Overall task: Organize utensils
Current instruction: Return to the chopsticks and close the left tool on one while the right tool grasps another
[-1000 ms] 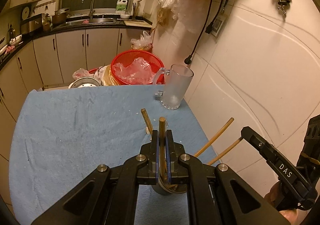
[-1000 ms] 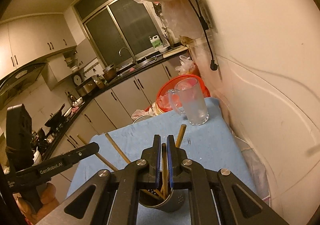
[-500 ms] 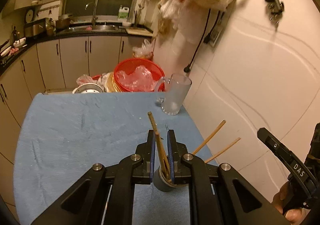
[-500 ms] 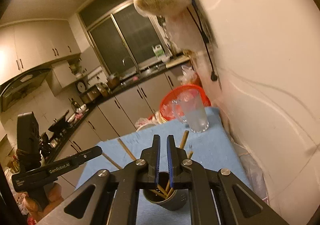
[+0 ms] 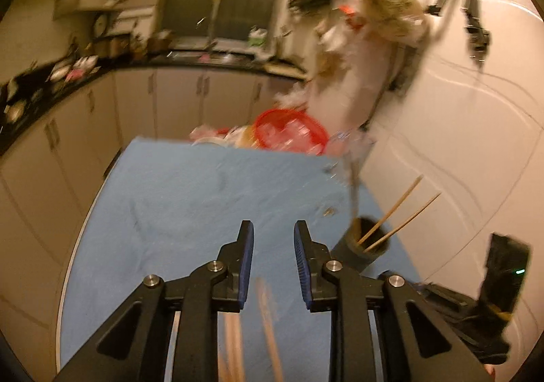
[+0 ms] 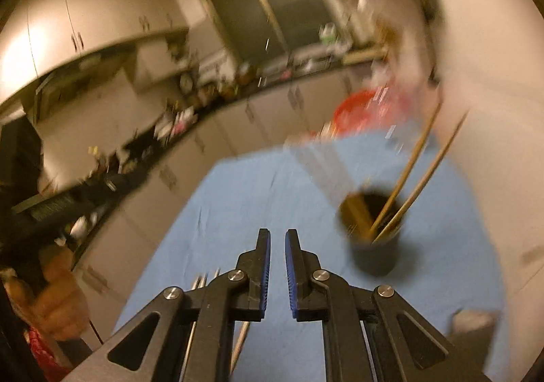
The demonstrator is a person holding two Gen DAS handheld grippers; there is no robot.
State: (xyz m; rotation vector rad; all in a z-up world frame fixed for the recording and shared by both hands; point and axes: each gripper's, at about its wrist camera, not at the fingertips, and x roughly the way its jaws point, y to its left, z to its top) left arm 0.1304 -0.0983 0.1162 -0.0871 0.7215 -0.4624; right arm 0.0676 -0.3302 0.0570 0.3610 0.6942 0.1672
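A dark utensil cup (image 5: 362, 246) stands on the blue cloth (image 5: 190, 191) near the wall with wooden chopsticks (image 5: 397, 212) leaning out of it. It also shows in the right wrist view (image 6: 375, 239) with its chopsticks (image 6: 411, 174). My left gripper (image 5: 273, 229) is open and empty, to the left of the cup. More chopsticks (image 5: 268, 331) lie blurred on the cloth under it. My right gripper (image 6: 277, 237) is slightly open and empty, left of the cup. Thin utensils (image 6: 200, 283) lie below it.
A red basket (image 5: 289, 132) and a glass mug (image 5: 353, 154) are at the cloth's far edge, blurred. The white wall (image 5: 459, 144) runs along the right. Kitchen cabinets (image 5: 170, 99) lie beyond. The other hand-held gripper (image 5: 489, 300) is at the lower right.
Both grippers have let go of their chopsticks into the cup, opened, and pulled back up and to the left. The views are blurred by motion.
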